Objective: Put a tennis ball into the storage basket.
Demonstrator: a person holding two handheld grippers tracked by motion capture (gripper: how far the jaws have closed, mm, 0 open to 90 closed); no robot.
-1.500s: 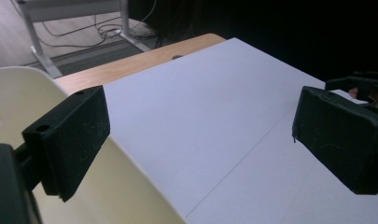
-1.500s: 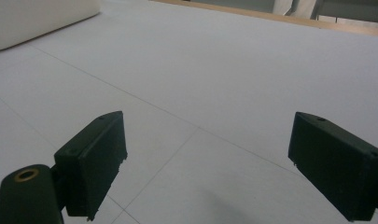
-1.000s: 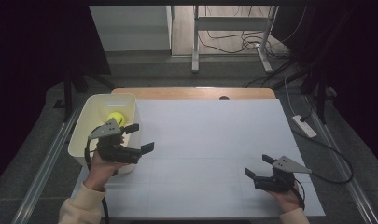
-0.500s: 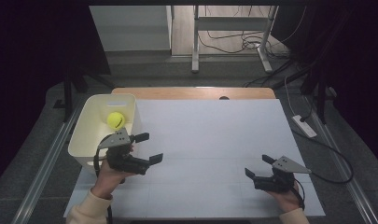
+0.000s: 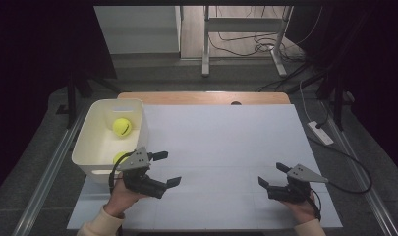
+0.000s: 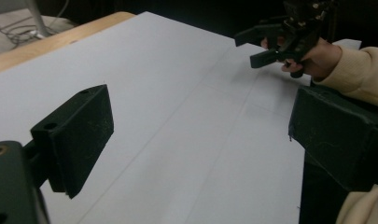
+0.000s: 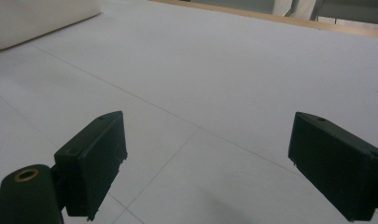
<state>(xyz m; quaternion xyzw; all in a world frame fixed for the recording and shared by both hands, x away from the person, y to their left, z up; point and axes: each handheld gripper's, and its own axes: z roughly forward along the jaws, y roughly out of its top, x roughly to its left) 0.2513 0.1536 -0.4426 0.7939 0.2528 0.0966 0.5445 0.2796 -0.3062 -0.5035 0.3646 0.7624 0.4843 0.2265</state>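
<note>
Starting at the left of the high view, I see the cream bin (image 5: 91, 147) at the table's left edge with two tennis balls in it: the far ball (image 5: 122, 127) lies in the open toward the back wall, and the near ball (image 5: 119, 157) peeks out just behind my left gripper (image 5: 166, 168). That gripper sits just beside the bin's near right corner, its jaws spread wide with nothing between them, and they point right, across the white sheet (image 5: 226, 147), away from the balls. So the relation I have to mind is this: the balls lie behind and to the left of the fingers, and I judge the left hand would need to turn back over the rim to reach them; it is far nearer than the other hand. Over at the right, my right gripper (image 5: 272, 176) rests low near the sheet's front edge, well apart from the bin, jaws also wide and empty. The left gripper view looks across bare sheet to the right gripper (image 6: 266, 44), while the right gripper view catches the bin's (image 7: 42, 18) wall far off at its top left.
</note>
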